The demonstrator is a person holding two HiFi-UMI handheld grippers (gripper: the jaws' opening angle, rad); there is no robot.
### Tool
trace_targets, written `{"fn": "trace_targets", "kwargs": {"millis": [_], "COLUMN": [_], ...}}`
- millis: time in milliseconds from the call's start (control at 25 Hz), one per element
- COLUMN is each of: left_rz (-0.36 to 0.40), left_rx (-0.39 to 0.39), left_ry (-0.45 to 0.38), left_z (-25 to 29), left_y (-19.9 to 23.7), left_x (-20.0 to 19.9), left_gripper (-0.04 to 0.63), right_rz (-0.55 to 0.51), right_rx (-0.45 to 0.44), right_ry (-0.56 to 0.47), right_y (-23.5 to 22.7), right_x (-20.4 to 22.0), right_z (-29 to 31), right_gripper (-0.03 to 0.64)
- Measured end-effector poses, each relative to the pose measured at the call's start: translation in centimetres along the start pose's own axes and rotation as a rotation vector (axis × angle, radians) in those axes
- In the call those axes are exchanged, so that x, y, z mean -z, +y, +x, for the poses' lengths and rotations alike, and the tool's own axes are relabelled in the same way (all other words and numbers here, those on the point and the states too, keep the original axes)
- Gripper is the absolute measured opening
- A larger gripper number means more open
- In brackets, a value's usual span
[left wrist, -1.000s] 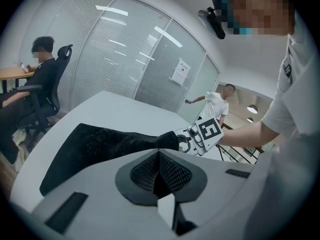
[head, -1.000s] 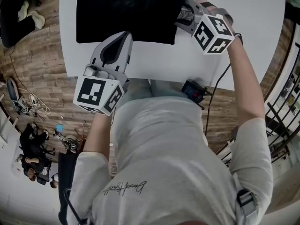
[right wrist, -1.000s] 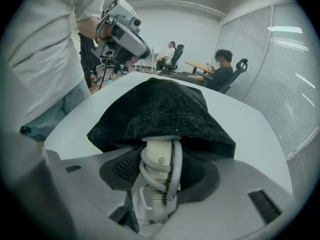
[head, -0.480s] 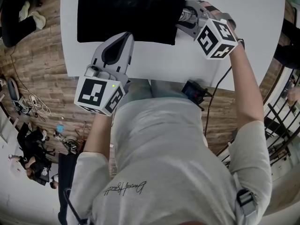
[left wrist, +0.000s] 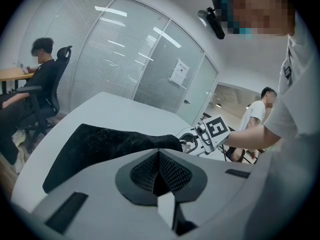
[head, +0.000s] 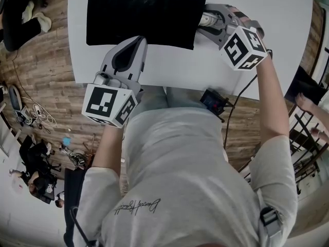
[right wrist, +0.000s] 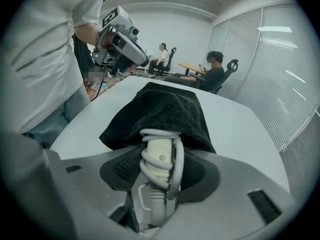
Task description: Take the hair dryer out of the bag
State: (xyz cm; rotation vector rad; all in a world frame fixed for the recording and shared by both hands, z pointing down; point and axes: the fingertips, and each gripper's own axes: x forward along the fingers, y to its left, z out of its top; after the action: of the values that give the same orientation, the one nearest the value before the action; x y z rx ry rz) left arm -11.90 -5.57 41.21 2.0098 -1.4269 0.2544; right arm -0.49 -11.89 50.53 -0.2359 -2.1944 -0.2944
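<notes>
A black cloth bag (head: 144, 12) lies flat on the white table (head: 272, 9). From its right end a white hair dryer handle (head: 208, 18) sticks out, with its cord wound round it. My right gripper (head: 204, 20) is shut on that handle; in the right gripper view the handle (right wrist: 160, 159) sits between the jaws, and the rest of the dryer is hidden inside the bag (right wrist: 160, 109). My left gripper (head: 136, 40) is shut, with its tip over the bag's near edge. In the left gripper view its pads (left wrist: 159, 156) meet with nothing between them, and the bag (left wrist: 105, 144) lies just beyond.
A small black device (head: 212, 99) with a cable hangs at the table's near edge, by my body. The table's front edge runs just behind the left gripper. People sit on office chairs (right wrist: 215, 76) beyond the table's far end. A wooden floor surrounds the table.
My right gripper has shifted right and slightly toward me with the handle in it, so a little more of the handle shows outside the bag. The left gripper has stayed in place.
</notes>
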Motion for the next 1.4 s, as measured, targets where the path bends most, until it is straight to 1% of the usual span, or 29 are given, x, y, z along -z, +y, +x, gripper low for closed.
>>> {"fn": "trace_targets", "kwargs": {"millis": [520,1400], "left_rz": [0.015,0.059], "left_rx": [0.015,0.062], "left_ry": [0.004,0.026], "left_z": [0.3,0.8], "left_y": [-0.4,-2.3], "left_x": [-0.2,-0.2], "left_gripper": [0.012,0.012], "right_rz": [0.037,0.147], "right_rx": [0.037,0.111], "right_ry": [-0.004,0.001], "right_y": [0.3,1.7], "right_x": [1.2,4.1], "right_z": [-1.6,-5.2], "right_gripper": [0.217,0.216]}}
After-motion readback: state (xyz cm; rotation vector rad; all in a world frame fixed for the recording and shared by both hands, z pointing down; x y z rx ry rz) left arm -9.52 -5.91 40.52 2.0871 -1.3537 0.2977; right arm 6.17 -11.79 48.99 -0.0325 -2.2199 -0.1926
